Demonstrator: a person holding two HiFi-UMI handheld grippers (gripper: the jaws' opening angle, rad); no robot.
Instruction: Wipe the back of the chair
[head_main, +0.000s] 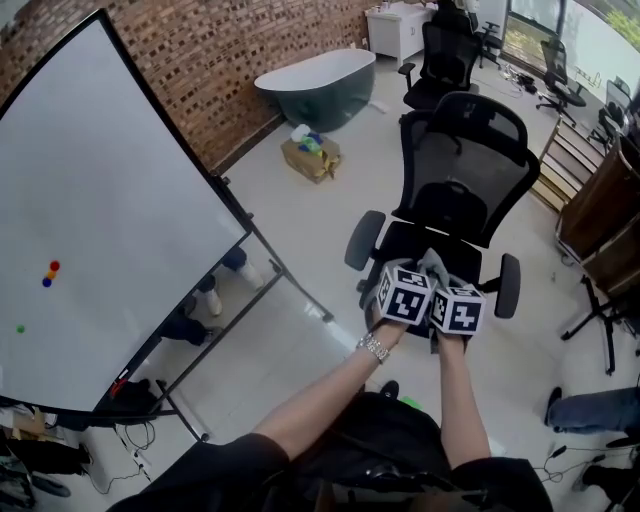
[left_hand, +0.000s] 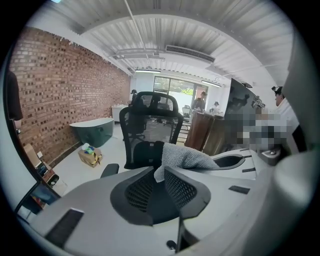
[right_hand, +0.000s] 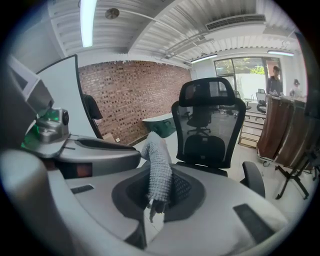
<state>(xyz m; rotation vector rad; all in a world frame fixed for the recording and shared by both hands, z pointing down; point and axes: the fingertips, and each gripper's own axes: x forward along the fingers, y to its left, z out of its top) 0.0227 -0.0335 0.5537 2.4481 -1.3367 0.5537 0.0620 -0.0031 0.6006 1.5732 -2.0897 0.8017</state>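
The black mesh office chair (head_main: 462, 160) stands in front of me, its back facing away in the head view. It shows upright in the left gripper view (left_hand: 150, 135) and in the right gripper view (right_hand: 207, 125). Both grippers hover side by side over its seat. My right gripper (head_main: 442, 280) (right_hand: 159, 187) is shut on a grey cloth (right_hand: 159, 165) that runs up between its jaws. The cloth (left_hand: 187, 157) reaches across to the tips of my left gripper (head_main: 412, 268) (left_hand: 161, 184), whose jaws stand apart with nothing pinched between them.
A large whiteboard on a stand (head_main: 100, 200) fills the left, with someone's feet (head_main: 210, 295) behind it. A green bathtub (head_main: 320, 85) and a cardboard box (head_main: 312, 157) sit by the brick wall. More office chairs (head_main: 445, 60) stand behind; wooden furniture (head_main: 600, 210) is at right.
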